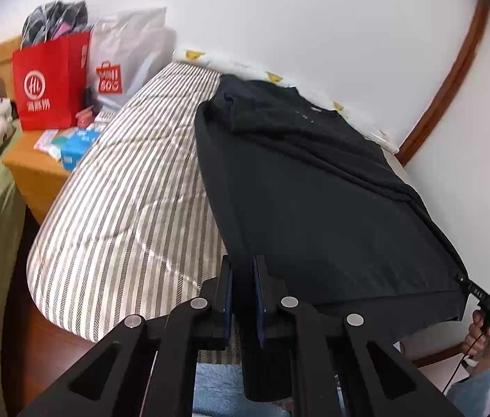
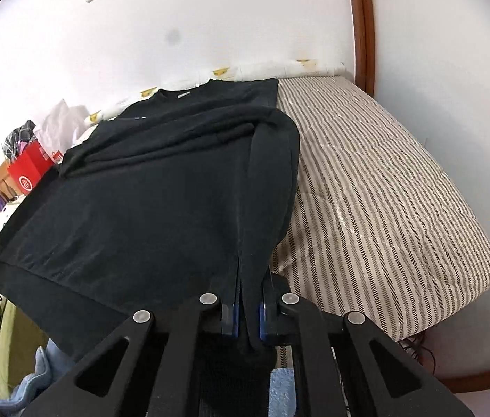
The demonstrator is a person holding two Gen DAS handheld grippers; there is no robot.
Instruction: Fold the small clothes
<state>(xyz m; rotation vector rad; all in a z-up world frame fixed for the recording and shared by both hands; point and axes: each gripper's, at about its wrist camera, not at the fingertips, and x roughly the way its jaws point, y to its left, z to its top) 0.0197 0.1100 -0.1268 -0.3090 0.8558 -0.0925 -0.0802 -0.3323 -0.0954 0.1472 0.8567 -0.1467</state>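
Both tongs are clamped on the hem of the black sweater [image 2: 147, 208]: the left gripper [image 1: 243, 278] on one corner, the right gripper [image 2: 247, 295] on the other (fabric bunched between its blue pads). The sweater lies on a striped mattress [image 2: 384, 208] against a white wall [image 1: 279, 17]. At ten o'clock in the left view, a red bag [image 1: 50, 83] stands on a wooden nightstand [image 1: 33, 170].

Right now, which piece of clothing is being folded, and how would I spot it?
Find the bed with the striped mattress along the white wall. On it lies a black sweatshirt, its sleeves folded across the chest and its near hem pinched at both corners. It is the only dark garment on the stripes.
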